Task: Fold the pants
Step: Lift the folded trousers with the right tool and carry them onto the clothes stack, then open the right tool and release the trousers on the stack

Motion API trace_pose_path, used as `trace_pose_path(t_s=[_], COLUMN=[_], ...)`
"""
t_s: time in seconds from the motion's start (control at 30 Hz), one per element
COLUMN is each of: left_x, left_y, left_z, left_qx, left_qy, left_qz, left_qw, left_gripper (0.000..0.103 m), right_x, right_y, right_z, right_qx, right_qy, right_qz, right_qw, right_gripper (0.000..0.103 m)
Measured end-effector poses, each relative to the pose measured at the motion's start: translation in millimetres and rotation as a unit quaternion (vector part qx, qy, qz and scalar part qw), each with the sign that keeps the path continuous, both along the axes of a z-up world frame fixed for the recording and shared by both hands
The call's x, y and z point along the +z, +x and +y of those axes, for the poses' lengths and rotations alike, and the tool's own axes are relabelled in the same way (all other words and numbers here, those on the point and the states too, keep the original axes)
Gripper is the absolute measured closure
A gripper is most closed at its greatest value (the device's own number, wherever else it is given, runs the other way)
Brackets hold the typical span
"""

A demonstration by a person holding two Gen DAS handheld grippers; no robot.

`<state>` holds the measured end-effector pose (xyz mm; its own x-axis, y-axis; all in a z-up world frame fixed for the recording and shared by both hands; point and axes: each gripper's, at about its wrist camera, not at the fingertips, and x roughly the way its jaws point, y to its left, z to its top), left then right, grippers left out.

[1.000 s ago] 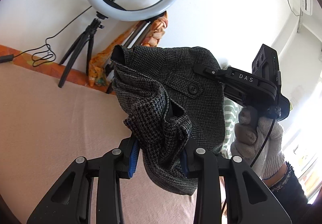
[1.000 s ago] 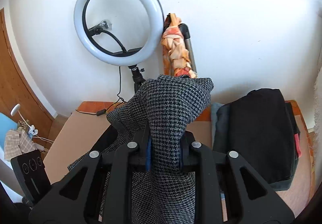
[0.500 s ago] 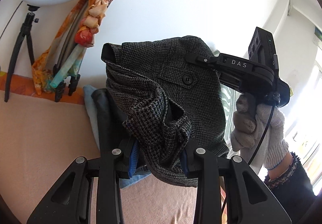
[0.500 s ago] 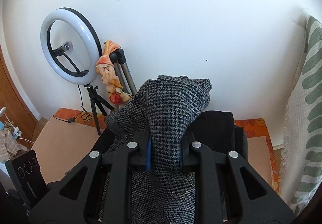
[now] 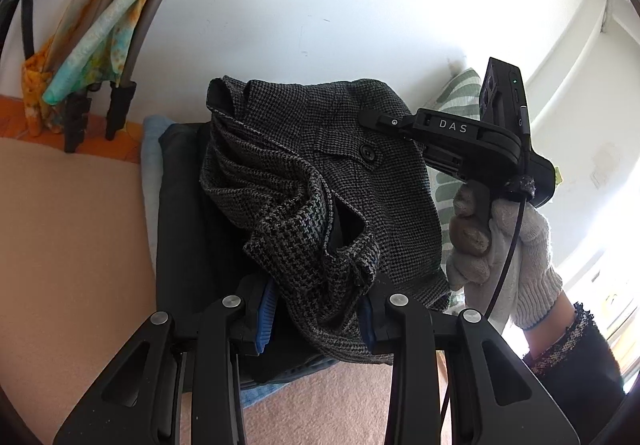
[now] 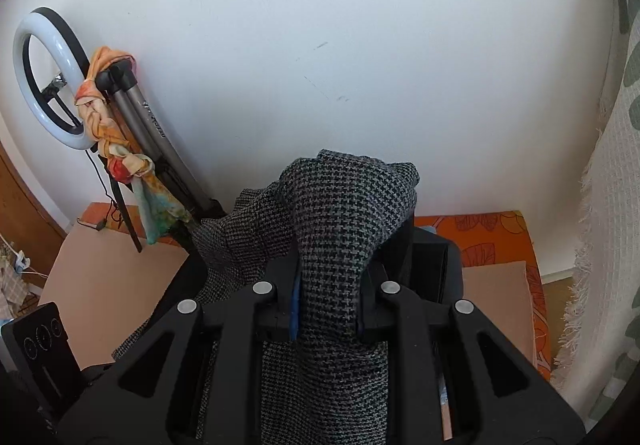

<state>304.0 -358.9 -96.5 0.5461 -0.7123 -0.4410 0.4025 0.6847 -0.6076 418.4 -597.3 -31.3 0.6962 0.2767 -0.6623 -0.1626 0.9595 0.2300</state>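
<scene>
- Left wrist view: the left gripper (image 5: 316,319) has its jaws closed down onto a bunched fold of the houndstooth pants (image 5: 320,181), blue pads pressing the cloth from both sides.
- Only this view shows the pants' button (image 5: 368,153) and flap, and the right gripper (image 5: 452,137) from outside, its black body gripped by a white-gloved hand (image 5: 500,245) at the garment's far edge.
- The pants hang in the air between the two tools, above a stack of dark folded clothes (image 5: 188,229) on the tan bed surface (image 5: 72,237).
- Right wrist view: the right gripper (image 6: 328,309) is clamped on a thick fold of the pants (image 6: 344,229), the cloth filling the narrow gap between the jaws and draping over them.
- Only this view shows the ring light (image 6: 48,85), beside a folded tripod wrapped in an orange scarf (image 6: 112,133) against the white wall.
</scene>
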Motion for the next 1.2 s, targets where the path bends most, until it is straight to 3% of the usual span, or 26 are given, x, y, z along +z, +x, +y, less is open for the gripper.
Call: trace_pose_path(t_s=[0.1,0.23,0.27,0.43,0.63,0.93,1.2], left_x=[0.4,5.1,6.0,8.0,7.0,32.1,66.4], left_y=[-1.2,-10.1,-13.6,-20.3,-18.0,-44.3,-87.7], left_z=[1.9,7.4,11.2,28.1,50.1,72.9,95.1], left_qx=[0.004,0.014,0.020,0.041,0.066,0.060,0.038], left_qy=[0.010,0.024,0.024,0.046,0.067,0.091,0.116], left_qz=[-0.001,0.011,0.012,0.025,0.044,0.021,-0.029], left_qw=[0.9999,0.9996,0.9994,0.9978,0.9946,0.9938,0.9920], left_gripper=[0.071,0.065,0.062,0.059,0.059,0.061,0.047], right_x=[-15.9,-27.9,-28.5,-22.3,1.6,35.2,56.0], right_y=[7.6,14.9,15.2,9.5,-16.5,-73.3,-136.2], right_z=[-12.2,-22.8,-23.7,-30.8,-35.0,-14.6,23.7], right_qx=[-0.021,-0.053,-0.064,-0.116,-0.153,-0.164,-0.162], right_qy=[0.007,-0.004,-0.012,-0.030,-0.039,-0.050,-0.060], right_qz=[0.010,0.026,0.028,0.020,-0.002,-0.020,-0.037], right_qw=[1.000,0.998,0.997,0.993,0.987,0.985,0.984], right_gripper=[0.079,0.061,0.055,0.045,0.042,0.037,0.031])
